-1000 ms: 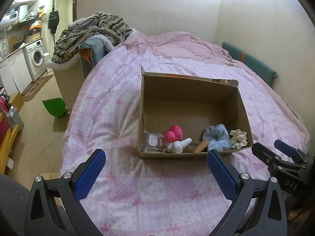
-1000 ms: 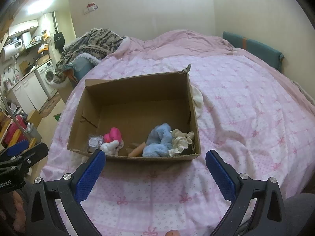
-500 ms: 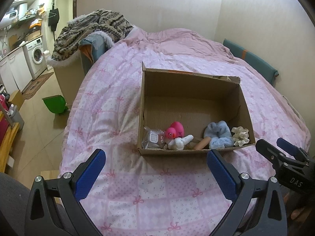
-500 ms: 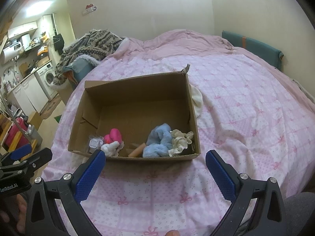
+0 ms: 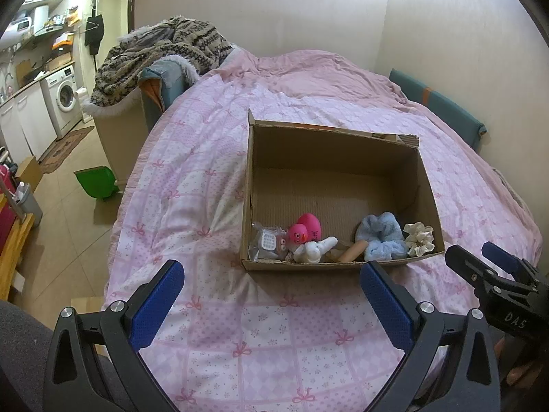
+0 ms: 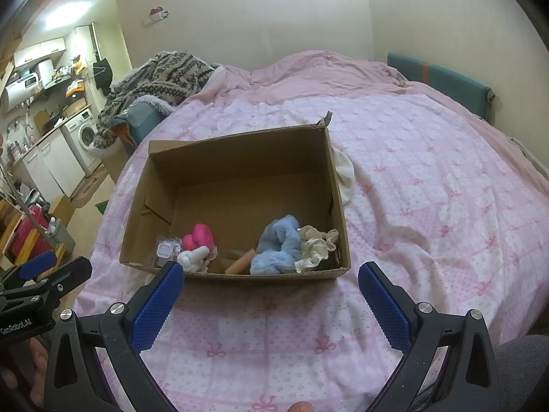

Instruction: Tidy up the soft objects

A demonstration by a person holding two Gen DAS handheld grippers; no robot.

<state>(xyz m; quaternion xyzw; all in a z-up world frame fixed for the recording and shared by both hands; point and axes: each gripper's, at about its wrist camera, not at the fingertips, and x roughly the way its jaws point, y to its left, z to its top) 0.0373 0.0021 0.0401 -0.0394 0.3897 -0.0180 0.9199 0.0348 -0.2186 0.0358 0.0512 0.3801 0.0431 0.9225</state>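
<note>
Pale plain walls [image 5: 260, 7], bright ceiling glare far right. Pink patterned bedspread [image 5: 212, 178] across the bed, teal headboard cushion [image 5: 442, 106] far right. Far left — armchair heaped with knit blanket [image 5: 161, 51], green bin [image 5: 96, 182] on beige tile floor [image 5: 61, 240]. Washing machine [image 5: 63, 101] under kitchen counter at far left, cluttered shelves above.

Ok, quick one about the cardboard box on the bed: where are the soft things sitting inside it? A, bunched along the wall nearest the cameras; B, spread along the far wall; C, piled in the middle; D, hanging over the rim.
A: in the cardboard box, the blue scrunchie, cream scrunchie and pink toy lie against the near wall, and the far floor is bare.
</note>
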